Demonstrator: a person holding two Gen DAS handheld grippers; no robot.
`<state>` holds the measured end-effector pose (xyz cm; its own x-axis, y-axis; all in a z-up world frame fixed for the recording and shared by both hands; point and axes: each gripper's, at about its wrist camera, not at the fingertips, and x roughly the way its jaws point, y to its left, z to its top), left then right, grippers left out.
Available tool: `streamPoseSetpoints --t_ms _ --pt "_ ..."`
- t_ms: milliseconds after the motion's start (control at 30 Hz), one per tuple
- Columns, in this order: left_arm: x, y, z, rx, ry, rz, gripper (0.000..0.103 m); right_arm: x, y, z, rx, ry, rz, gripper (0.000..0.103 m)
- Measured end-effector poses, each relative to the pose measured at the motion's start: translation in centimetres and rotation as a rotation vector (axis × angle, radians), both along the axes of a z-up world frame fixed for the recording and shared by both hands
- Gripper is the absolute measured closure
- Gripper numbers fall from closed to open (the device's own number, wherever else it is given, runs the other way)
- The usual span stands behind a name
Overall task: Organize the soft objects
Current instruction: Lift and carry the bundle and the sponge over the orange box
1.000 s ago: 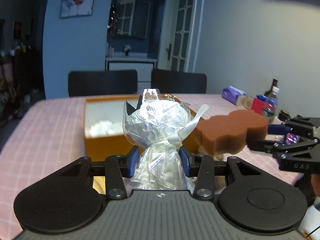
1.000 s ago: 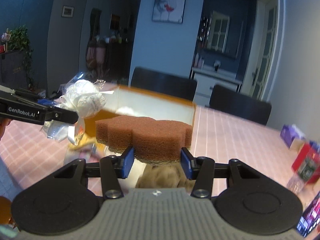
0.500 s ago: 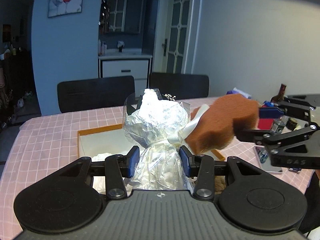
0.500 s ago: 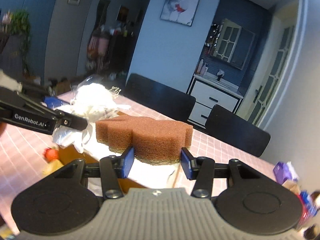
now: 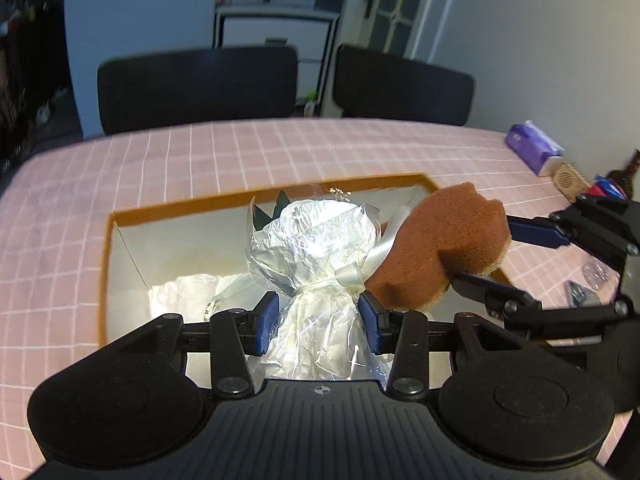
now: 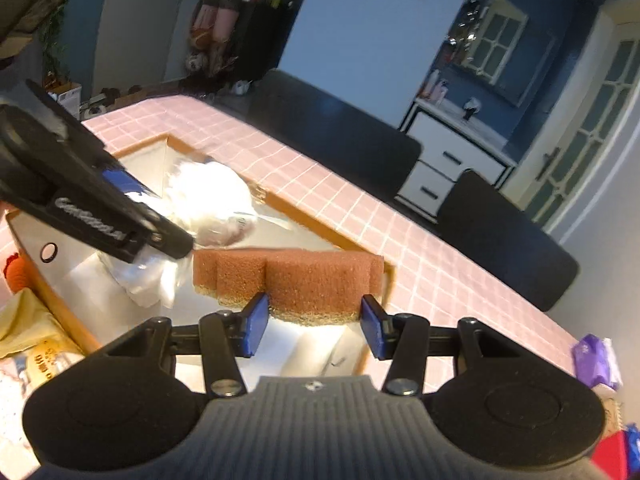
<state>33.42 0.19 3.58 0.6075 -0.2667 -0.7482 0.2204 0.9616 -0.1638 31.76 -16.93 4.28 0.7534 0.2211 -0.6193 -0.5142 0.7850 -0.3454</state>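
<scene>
**Two soft items held over the orange box**

- Left gripper: blue pads clamped on the lower, gathered part of a cellophane-wrapped bundle. The bundle stands upright between the fingers, tied at its neck with a white ribbon; a dark green leaf tip and a small dried sprig show at its top.
- Right gripper: blue pads pressed against both sides of a brown sponge with a lobed outline and a lighter tan underside. The sponge lies flat and level between the fingers. In the left wrist view it sits just right of the bundle, touching or nearly touching the ribbon.
- Orange box: open-topped, white inside, resting on the pink checked tablecloth. Both held items hang above its opening. White crumpled material lies on its floor.
- Surroundings: two black chairs at the far edge of the table; a purple tissue pack and a dark bottle at the right end; a yellowish packet and an orange knitted item outside the box's near wall in the right wrist view.
</scene>
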Motion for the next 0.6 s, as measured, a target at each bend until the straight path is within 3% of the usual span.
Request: streamPoseSetpoints --t_ms 600 --pt "5.1 -1.0 -3.5 0.036 0.107 0.013 0.053 4.8 1.8 -2.9 -0.121 0.049 0.065 0.054"
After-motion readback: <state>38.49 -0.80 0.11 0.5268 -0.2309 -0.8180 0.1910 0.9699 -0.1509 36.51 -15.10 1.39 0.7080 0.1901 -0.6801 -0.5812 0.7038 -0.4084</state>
